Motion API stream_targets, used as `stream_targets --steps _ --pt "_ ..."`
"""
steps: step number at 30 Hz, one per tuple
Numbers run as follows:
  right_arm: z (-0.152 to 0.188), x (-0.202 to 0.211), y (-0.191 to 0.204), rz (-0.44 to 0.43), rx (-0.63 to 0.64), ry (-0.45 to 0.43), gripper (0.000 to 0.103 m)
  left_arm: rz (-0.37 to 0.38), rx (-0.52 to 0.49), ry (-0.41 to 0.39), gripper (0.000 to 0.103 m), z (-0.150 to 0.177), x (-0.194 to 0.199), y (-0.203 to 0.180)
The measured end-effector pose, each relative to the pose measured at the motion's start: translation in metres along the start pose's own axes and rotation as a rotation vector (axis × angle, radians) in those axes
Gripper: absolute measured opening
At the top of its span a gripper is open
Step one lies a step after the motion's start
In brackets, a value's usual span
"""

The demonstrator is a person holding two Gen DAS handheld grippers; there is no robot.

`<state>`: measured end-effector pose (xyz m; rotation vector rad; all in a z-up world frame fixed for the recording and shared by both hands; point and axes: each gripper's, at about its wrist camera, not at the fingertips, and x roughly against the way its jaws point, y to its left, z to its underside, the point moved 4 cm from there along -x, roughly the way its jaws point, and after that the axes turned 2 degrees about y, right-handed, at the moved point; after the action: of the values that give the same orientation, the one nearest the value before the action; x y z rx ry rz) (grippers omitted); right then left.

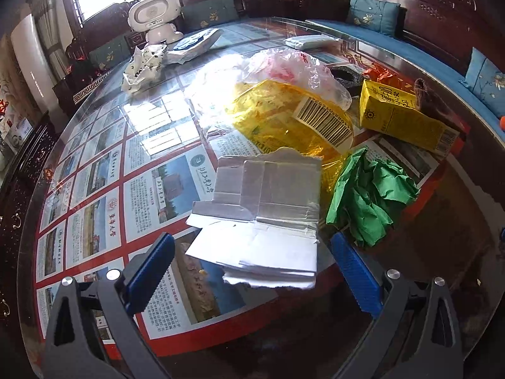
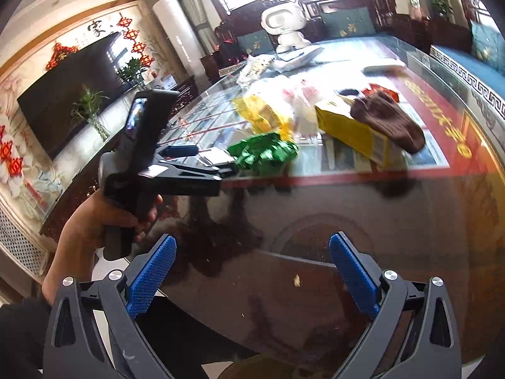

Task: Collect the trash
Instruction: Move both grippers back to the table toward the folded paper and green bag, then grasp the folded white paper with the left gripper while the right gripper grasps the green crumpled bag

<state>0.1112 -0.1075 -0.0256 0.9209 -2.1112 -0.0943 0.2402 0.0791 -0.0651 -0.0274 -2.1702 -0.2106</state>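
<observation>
Left gripper [image 1: 252, 268] spread wide around flattened silver carton [image 1: 262, 218] lying near on glass table [image 1: 94, 158], right gripper [image 2: 252, 271] spread and empty; thin carton likely to slide away on closing.

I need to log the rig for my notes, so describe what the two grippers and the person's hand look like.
Both the left gripper and right gripper have dark grey angular frames with triangular cut-outs, silver round bolts and blue cross-hatched finger pads. From the right wrist view, the left gripper is a black pistol-grip unit held in a bare hand, above a dark sleeve.
</observation>
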Motion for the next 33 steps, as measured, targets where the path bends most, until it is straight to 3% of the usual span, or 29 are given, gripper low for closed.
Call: stream_targets --steps 2,5,18,28,31,33 --pt "-0.004 -0.004 0.003 0.001 0.010 0.003 0.095 0.015 0.009 0.006 0.097 -0.001 -0.001 0.000" --pt "-0.007 -0.011 0.006 0.007 0.024 0.016 0.095 0.078 0.044 0.005 0.078 0.000 0.000 0.001" --pt "-0.057 -0.054 0.006 0.085 0.090 0.045 0.095 0.092 0.096 -0.012 0.078 0.014 0.011 0.015" --pt "-0.085 -0.111 -0.006 0.173 0.079 0.125 0.091 0.070 0.130 -0.031 0.078 0.026 0.027 0.033" --pt "-0.088 -0.124 -0.007 0.185 0.093 0.169 0.079 0.072 0.143 -0.027 0.078 0.027 0.025 0.036" --pt "-0.086 -0.131 -0.011 0.179 0.086 0.214 0.065 0.080 0.146 -0.025 0.078 0.027 0.024 0.035"
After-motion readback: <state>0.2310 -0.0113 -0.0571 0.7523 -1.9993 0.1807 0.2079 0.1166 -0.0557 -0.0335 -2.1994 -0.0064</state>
